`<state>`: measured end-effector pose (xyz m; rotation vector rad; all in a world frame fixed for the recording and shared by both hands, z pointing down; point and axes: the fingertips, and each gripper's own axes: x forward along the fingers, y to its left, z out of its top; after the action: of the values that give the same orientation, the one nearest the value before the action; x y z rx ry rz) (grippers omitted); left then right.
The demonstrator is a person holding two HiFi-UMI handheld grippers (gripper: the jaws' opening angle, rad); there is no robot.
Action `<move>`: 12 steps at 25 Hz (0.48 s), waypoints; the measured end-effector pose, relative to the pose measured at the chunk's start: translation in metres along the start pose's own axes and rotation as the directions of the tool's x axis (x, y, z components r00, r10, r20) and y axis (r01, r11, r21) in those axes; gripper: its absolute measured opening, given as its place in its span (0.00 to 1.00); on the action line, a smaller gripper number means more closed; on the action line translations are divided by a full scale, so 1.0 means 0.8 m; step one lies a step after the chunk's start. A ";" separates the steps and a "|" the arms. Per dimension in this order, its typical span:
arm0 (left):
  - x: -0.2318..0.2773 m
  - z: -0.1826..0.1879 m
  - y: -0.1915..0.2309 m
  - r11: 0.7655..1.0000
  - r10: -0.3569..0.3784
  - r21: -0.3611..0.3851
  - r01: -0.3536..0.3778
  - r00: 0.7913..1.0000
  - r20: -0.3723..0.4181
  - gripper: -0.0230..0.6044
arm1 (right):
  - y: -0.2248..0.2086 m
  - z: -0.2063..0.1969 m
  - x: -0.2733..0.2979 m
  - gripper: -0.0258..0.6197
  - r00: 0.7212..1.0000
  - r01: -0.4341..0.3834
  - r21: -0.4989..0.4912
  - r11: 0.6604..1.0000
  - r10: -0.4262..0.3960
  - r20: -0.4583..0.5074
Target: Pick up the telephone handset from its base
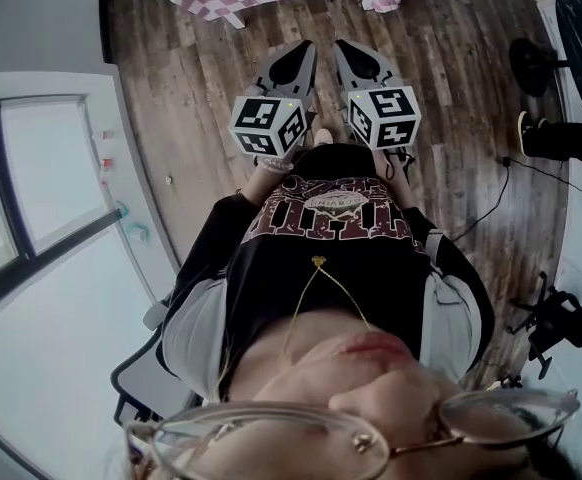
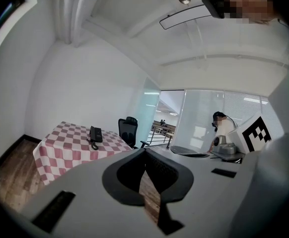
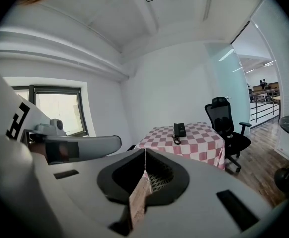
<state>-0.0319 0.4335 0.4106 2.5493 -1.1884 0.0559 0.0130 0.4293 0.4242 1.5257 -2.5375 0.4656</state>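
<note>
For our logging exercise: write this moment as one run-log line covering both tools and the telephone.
left tool: shut, empty | right tool: shut, empty | telephone: on checked table, far ahead, untouched

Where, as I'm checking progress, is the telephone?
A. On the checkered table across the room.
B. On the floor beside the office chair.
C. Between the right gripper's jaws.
A: the telephone rests on the checkered table far ahead, while the right gripper is shut and empty.

Two grippers: left gripper [image 1: 304, 50], right gripper [image 1: 343, 48], top centre, head view. One telephone [image 3: 179, 130] and one checked table [image 3: 204, 145], centre, right gripper view. One black office chair [image 3: 223, 120], centre right.
</note>
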 end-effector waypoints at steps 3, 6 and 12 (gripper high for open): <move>0.005 -0.001 0.001 1.000 0.002 0.001 -0.002 1.000 -0.002 0.05 | -0.003 0.002 0.004 0.07 1.000 -0.005 0.003 1.000 0.005 0.004; 0.009 0.002 0.005 1.000 0.002 -0.001 -0.002 1.000 0.001 0.05 | -0.003 0.005 0.009 0.07 1.000 -0.009 0.002 1.000 0.009 0.005; 0.027 0.015 0.017 1.000 -0.017 0.000 0.017 1.000 0.010 0.05 | -0.012 0.015 0.025 0.07 1.000 0.002 0.005 1.000 -0.002 0.010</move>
<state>-0.0293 0.4058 0.4068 2.5625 -1.1699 0.0397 0.0126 0.4042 0.4204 1.5355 -2.5440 0.4655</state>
